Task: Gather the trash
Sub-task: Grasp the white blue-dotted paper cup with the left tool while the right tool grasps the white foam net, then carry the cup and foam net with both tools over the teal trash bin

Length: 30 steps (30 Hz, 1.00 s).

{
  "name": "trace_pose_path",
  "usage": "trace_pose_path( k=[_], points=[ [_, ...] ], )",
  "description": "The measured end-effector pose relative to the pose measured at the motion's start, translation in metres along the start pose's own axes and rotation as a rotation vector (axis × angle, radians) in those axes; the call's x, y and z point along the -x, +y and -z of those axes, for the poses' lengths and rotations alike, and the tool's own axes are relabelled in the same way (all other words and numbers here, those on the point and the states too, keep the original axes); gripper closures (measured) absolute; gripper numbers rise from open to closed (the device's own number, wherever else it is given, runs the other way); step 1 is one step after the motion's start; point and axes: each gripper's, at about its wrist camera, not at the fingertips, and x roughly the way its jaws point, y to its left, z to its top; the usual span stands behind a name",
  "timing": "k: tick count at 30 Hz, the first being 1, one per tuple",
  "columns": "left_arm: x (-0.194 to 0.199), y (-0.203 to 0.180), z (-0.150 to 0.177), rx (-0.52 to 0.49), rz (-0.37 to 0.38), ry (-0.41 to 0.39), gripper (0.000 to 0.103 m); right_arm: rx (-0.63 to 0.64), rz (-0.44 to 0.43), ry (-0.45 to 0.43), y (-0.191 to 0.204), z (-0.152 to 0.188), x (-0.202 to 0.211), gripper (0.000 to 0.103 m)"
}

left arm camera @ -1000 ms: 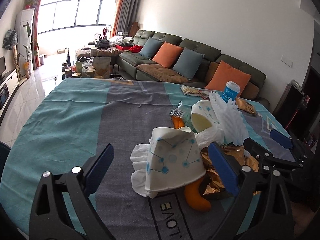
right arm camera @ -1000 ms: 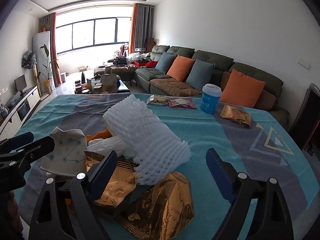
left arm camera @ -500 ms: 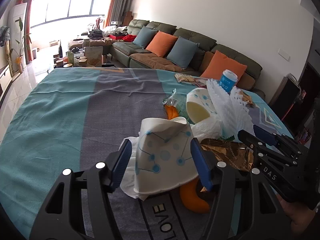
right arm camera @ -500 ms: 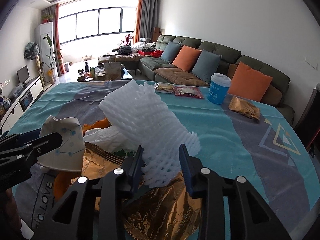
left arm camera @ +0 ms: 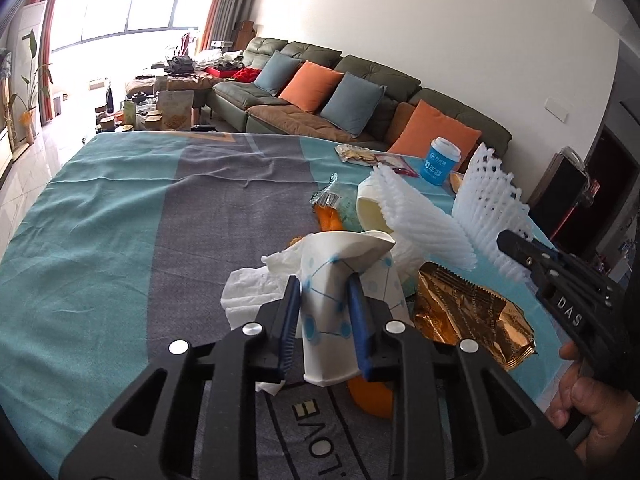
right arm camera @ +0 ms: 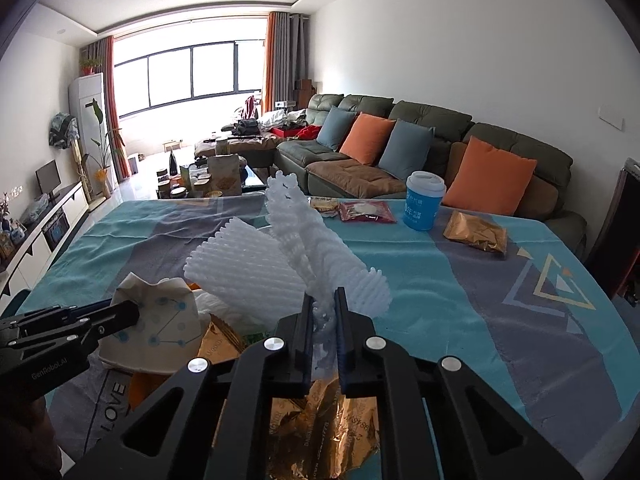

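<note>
A pile of trash lies on the teal and grey tablecloth [left arm camera: 120, 240]. My left gripper [left arm camera: 323, 280] has its jaws closing on a crushed white paper cup with blue dots [left arm camera: 332, 256], and the blue pads press into its sides. My right gripper [right arm camera: 324, 296] is shut on a white foam fruit net [right arm camera: 248, 272], which fans out above the pads. In the right wrist view the left gripper [right arm camera: 132, 312] pokes in from the left at the cup [right arm camera: 160, 328]. A crumpled gold wrapper [left arm camera: 468, 308] lies between the two grippers.
White tissue [left arm camera: 248, 292], orange peel [left arm camera: 368, 396] and a second paper cup [left arm camera: 372, 212] lie in the pile. Farther back stand a blue lidded cup [right arm camera: 424, 200], a red snack packet [right arm camera: 366, 212] and a gold packet [right arm camera: 476, 232]. A sofa runs behind the table.
Both grippers went from wide open to shut. The left one squeezed the paper cup out of shape, and the right one pinched the foam net, which now stands up higher.
</note>
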Motion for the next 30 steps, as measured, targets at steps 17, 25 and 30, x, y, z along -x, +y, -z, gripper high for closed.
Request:
trace_pose_path(
  k=[17,25,30],
  points=[
    [0.064,0.033,-0.016,0.07,-0.063,-0.18,0.08,0.032,-0.011,-0.183,0.013,-0.025,0.044,0.095],
    [0.114,0.082,-0.006,0.143,-0.188,-0.258,0.08,0.131,-0.221,-0.207,0.08,-0.031,0.05,0.095],
    [0.157,0.114,0.006,0.187,-0.3,-0.315,0.08,0.187,-0.408,-0.186,0.14,-0.035,0.043,0.095]
  ],
)
